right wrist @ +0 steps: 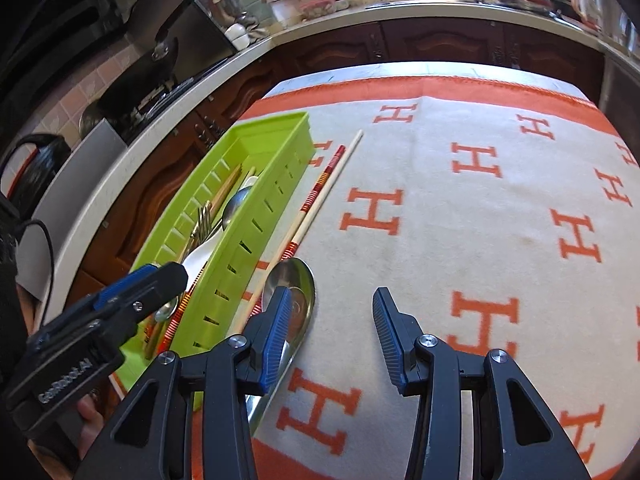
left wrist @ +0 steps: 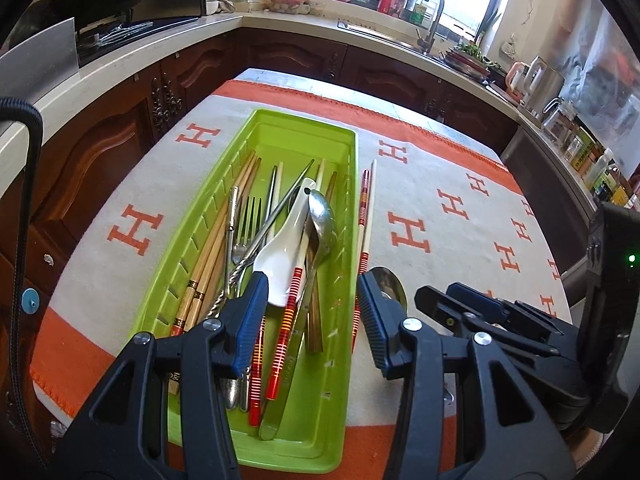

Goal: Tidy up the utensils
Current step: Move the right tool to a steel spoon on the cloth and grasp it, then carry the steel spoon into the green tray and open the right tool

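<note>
A green utensil tray lies on the table. It holds chopsticks, a fork, a white ceramic spoon and a steel spoon. My left gripper is open and empty, just above the tray's near half. A red-banded chopstick pair lies on the cloth beside the tray's right wall. A steel spoon lies next to it. My right gripper is open and empty, its left finger over this spoon.
The table carries a white cloth with orange H marks and an orange border. Wooden kitchen cabinets and a pale counter ring the table, with a sink tap, bottles and a stove on top.
</note>
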Demonstrator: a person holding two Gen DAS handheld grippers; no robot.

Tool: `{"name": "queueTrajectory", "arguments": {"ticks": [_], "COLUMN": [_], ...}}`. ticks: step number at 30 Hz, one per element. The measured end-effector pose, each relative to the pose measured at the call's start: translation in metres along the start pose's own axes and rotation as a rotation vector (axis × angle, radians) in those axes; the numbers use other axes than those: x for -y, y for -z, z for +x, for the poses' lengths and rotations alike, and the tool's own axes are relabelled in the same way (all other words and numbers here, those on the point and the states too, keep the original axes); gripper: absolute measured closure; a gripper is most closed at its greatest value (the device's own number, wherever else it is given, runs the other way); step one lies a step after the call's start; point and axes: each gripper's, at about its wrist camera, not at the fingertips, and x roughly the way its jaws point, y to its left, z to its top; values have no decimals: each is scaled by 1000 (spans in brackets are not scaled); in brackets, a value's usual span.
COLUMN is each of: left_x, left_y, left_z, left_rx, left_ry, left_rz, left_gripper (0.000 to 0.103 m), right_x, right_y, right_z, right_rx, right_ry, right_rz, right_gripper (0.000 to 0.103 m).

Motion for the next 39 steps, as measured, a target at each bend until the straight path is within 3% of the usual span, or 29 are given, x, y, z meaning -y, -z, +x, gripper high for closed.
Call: {"name": "queueTrajectory", "arguments": {"ticks": [5, 12, 16, 20, 31, 39], "left_x": [-5, -9, -9, -9, -4, -10], "left_y": [0, 2, 3, 3, 7, 7], "left_z": [5, 11, 13, 12, 1, -10], "left_rx": [-6, -17, -18, -11, 13, 32], "left_ry": [-5, 2, 5, 3, -12, -21], "left_rz": [-14, -29, -33, -34, -19, -28], "left_gripper": [60, 60, 60, 60, 60, 60], "right_x": [-10, -36, -45, -41, -22, -20], "right_y": [-2, 1, 6, 8, 8, -9], "right_z": [28, 40, 40, 37, 4, -40], "right_rx": [-48, -37, -35, -35, -13, 78], "right_ry": [-2, 76, 66, 38, -40, -66], "right_rz": [-47, -221, -262, -230, -119, -64], "right_gripper": [60, 62, 82, 97, 102, 102]}}
